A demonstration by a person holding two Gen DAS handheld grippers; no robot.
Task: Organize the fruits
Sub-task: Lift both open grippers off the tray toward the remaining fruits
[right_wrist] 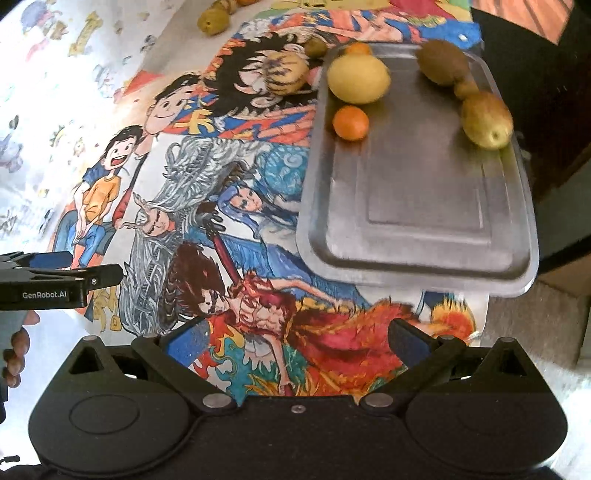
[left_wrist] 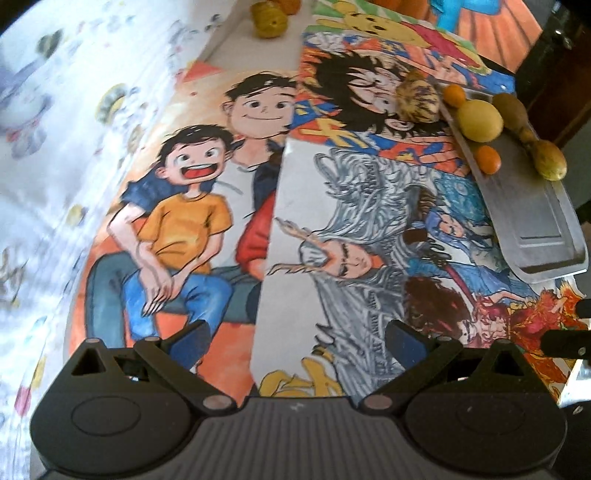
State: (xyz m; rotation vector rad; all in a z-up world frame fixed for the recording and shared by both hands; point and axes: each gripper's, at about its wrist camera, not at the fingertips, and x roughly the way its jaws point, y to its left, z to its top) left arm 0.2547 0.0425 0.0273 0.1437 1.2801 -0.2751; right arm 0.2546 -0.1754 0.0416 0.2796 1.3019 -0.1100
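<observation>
In the right wrist view the right gripper [right_wrist: 295,339] sits at the bottom of the frame with its blue-padded fingers [right_wrist: 188,338] spread wide and nothing between them, above a red and orange cartoon drawing [right_wrist: 332,332] on the worktop. At the left edge of that view the left gripper [right_wrist: 74,269] reaches in sideways, and fingertips of the person's hand [right_wrist: 16,350] show just below it. In the left wrist view the left gripper [left_wrist: 295,341] is likewise wide apart and empty, hovering over a drawing of two smiling children [left_wrist: 192,206] and a grey-haired figure [left_wrist: 351,236]. Beyond the right gripper, in the upper right of the right wrist view, a metal tray [right_wrist: 424,206] lies on the drawings, its near half bare. At its far end lie a large yellow fruit [right_wrist: 358,79], a small orange fruit [right_wrist: 351,122] just in front of it, another orange one [right_wrist: 357,48] behind it, a brown kiwi-like fruit [right_wrist: 441,62] and a yellow-green oval fruit [right_wrist: 487,119], with a small brown piece [right_wrist: 466,88] between those two. Just left of the tray, on the drawings, rests a yellow fruit with dark streaks [right_wrist: 286,72], and a small green one [right_wrist: 316,47] behind it. At the top left a yellow-green fruit [right_wrist: 213,20] lies on the pale patterned cloth [right_wrist: 55,110], well apart from the tray.
</observation>
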